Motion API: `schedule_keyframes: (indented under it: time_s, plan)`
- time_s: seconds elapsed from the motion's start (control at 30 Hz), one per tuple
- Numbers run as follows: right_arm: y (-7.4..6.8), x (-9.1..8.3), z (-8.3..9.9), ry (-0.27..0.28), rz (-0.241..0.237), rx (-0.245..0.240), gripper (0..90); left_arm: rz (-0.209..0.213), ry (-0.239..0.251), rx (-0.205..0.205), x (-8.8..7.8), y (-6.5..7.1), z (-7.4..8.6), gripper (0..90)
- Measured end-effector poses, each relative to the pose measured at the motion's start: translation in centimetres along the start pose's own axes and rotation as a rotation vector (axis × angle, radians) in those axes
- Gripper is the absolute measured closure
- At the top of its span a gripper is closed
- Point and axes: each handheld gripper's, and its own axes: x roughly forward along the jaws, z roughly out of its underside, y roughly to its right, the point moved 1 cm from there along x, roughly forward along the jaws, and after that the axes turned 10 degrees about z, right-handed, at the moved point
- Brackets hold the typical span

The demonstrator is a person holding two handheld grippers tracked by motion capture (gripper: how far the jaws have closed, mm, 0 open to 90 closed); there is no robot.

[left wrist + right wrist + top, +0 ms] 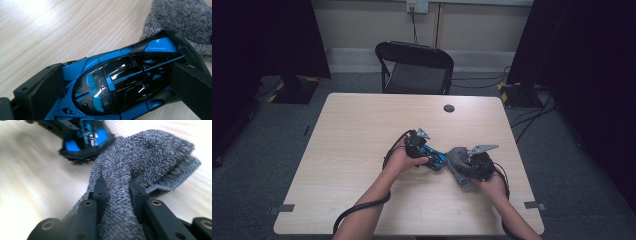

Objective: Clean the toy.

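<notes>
While I watch the bench's right half, one blue toy car (117,87) clamped in my left gripper (432,159), one grey towel (140,162) pinched by my right gripper (116,191), car's nose cut off, towel touching its tail.

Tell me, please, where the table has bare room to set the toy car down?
The table is bare across its left half and the far strip up to the small dark round disc; the near left corner is free too. It is crowded right of centre, where the toy car and grey cloth meet.

Black hand-held gripper (438,161) — grey plate, trailing black cable.
</notes>
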Motion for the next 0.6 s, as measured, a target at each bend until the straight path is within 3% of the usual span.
schedule_keyframes:
  time_s: [0.17,0.6]
  plan:
    - [-1.0,-0.5,0.4,-0.004,-0.03,-0.029,72.2,0.001,-0.001,0.003,0.0,0.0,0.0,0.0]
    - [-3.4,-1.1,1.1,0.005,-0.114,-0.049,72.1,0.0,0.0,0.0,0.0,0.0,0.0,0.0]
